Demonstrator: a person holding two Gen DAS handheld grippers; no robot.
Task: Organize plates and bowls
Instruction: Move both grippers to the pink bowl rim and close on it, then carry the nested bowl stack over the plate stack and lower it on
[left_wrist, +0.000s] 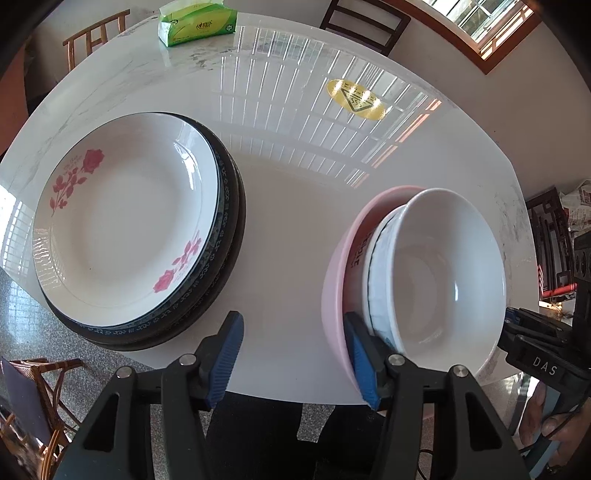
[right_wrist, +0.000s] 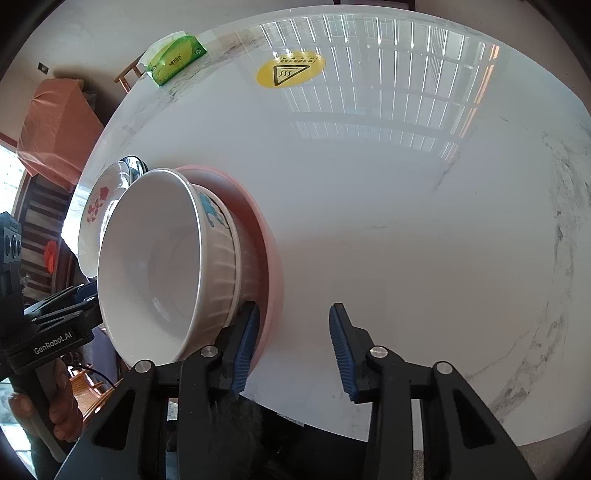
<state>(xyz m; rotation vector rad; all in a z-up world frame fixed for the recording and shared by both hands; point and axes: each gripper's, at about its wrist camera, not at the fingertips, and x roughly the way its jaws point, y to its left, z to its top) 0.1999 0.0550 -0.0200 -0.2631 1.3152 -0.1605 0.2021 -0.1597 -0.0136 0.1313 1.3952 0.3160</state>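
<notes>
The nested bowls (left_wrist: 436, 273) are sitting near the white table's (left_wrist: 295, 206) front edge, beside the plate stack (left_wrist: 129, 221) — lower plates mostly hiding; left gripper (left_wrist: 295, 354) and right gripper (right_wrist: 291, 350) are both standing apart, gripping nothing, each straddling the pink bowl's (left_wrist: 336, 291) rim.

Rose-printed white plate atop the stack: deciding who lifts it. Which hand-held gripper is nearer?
Left. The left hand-held gripper hangs between the rose-printed white plate and the nested bowls; the right hand-held gripper is beyond the bowls.
</notes>
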